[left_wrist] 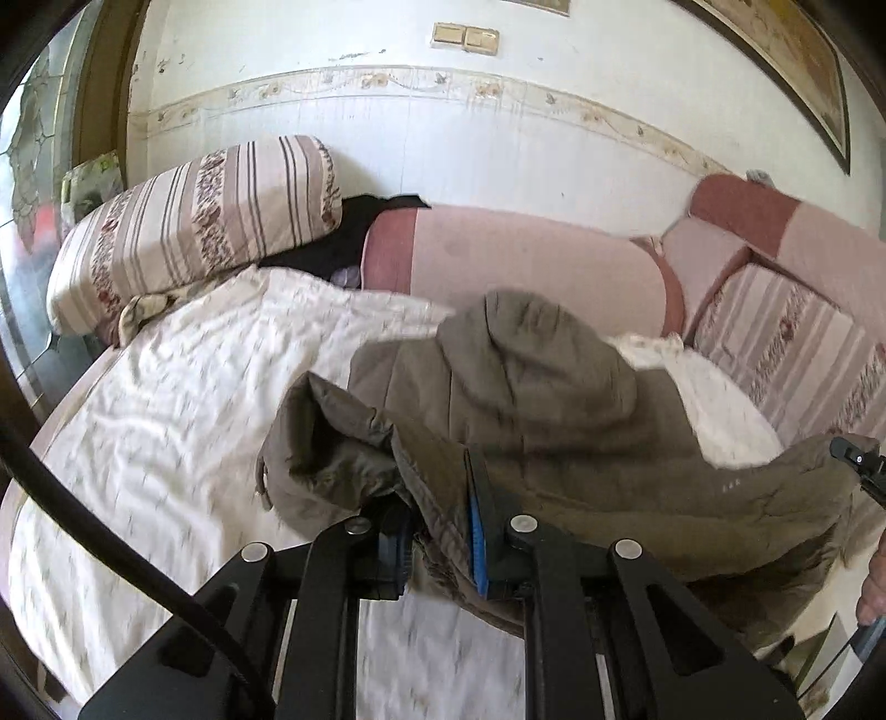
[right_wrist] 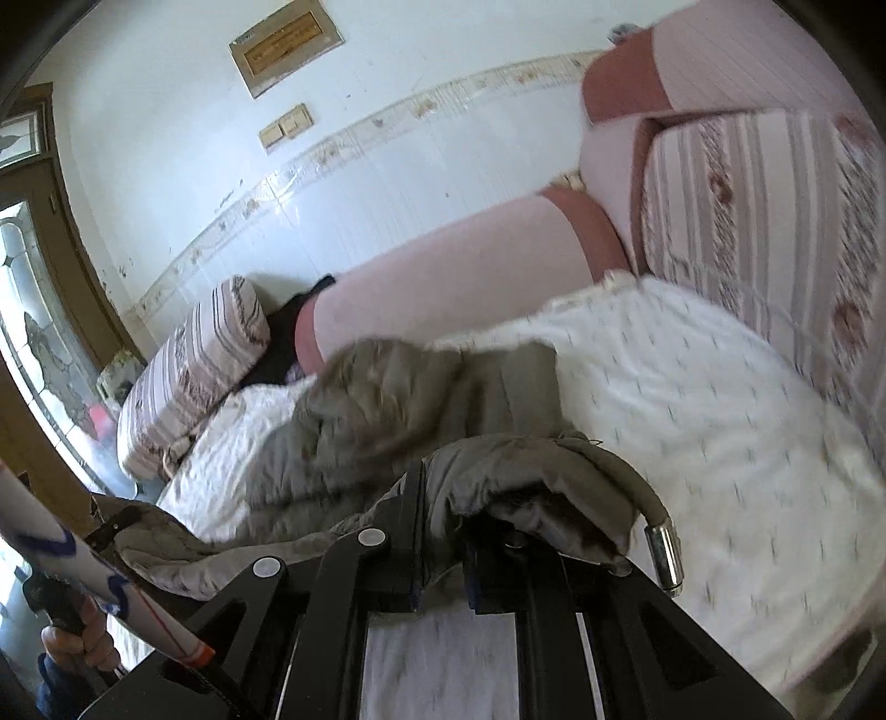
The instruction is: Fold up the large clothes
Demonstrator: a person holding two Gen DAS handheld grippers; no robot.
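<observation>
1. Left gripper [left_wrist: 443, 531] pinches the olive jacket's [left_wrist: 531, 387] edge just ahead; right gripper [right_wrist: 443, 554] clamps another part of the jacket.
2. Step: lifting the hem off the white sheet [left_wrist: 166, 399]; next, probably carry both edges forward toward the hood, level.

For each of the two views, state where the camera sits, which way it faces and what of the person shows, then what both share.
Left wrist: sits behind the left gripper, shut on the olive padded jacket, looking forward and down across the white bedspread to the wall; a hand shows at the right edge.
Right wrist: sits behind the right gripper, shut on the jacket's edge, facing the same wall; a hand shows bottom left.
Shared: jacket, bedspread, striped pillow, light switches.
</observation>
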